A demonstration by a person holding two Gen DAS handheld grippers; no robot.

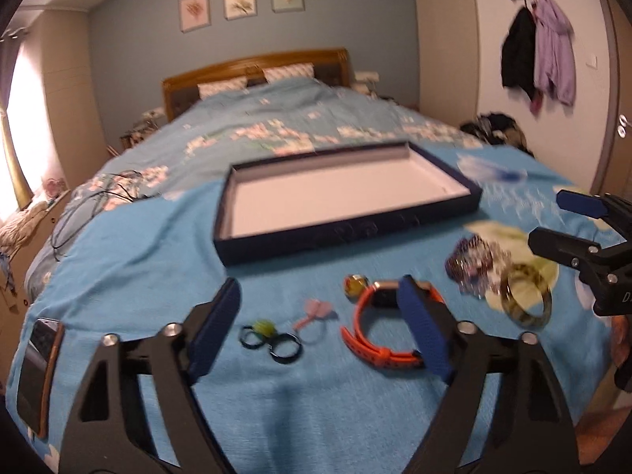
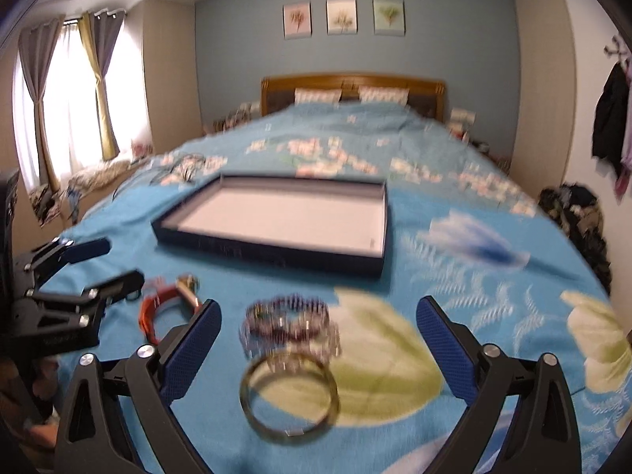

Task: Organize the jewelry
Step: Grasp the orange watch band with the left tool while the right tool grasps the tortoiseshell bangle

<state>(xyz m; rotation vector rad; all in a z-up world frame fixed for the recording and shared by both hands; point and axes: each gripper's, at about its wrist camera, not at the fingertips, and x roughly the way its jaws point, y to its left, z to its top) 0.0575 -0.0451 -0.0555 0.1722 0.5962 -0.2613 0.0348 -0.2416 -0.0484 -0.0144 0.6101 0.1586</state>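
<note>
Though blurred, orange watch [image 1: 385, 326] curled.

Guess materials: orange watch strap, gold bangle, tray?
Orange watch strap: looks like matte silicone or rubber; it curls softly and has punched holes. Gold bangle: probably metal, shiny yellowish rim, rigid ring shape; blur leaves plastic possible. Tray: likely cardboard, dark blue thin walls, flat white matte inside.

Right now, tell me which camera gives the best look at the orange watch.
The left wrist view. There the orange watch lies almost whole on the blue bedspread, only partly crossed by one finger of the left gripper. The right wrist view shows just a blurred part of it at the left, behind a finger.
</note>
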